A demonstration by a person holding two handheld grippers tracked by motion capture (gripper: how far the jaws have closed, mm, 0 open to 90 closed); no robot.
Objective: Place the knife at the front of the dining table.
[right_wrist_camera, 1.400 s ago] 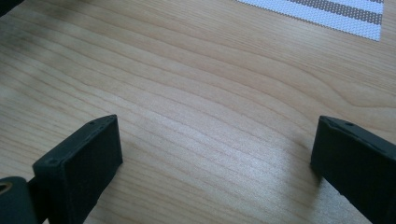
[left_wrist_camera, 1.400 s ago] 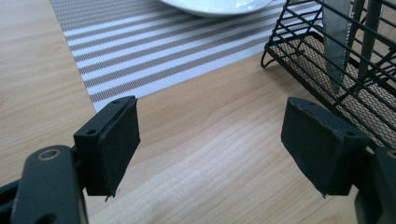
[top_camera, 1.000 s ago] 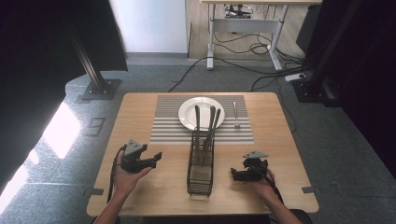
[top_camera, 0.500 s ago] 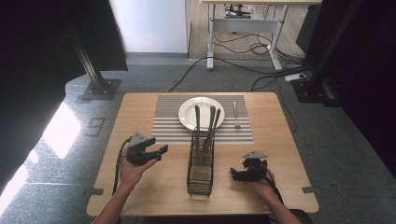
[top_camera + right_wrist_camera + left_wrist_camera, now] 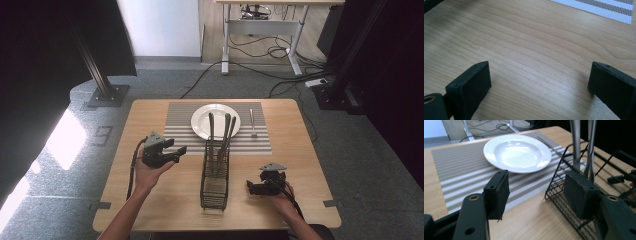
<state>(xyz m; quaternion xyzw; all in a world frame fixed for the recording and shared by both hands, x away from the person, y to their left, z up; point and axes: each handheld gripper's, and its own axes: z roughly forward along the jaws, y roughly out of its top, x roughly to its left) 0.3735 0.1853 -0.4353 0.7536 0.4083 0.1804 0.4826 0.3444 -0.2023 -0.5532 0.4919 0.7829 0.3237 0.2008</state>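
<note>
The left hand-held gripper (image 5: 181, 149) has been closing a bit, with nothing in it, near the wire basket (image 5: 215, 175). The right hand-held gripper (image 5: 248, 186) rests wide open on the bench (image 5: 150, 115).

No lettering, label, brand or number can be read on the wooden table (image 5: 165, 200), the striped placemat (image 5: 180, 125), the white plate (image 5: 200, 120) or the wire basket (image 5: 215, 187).
</note>
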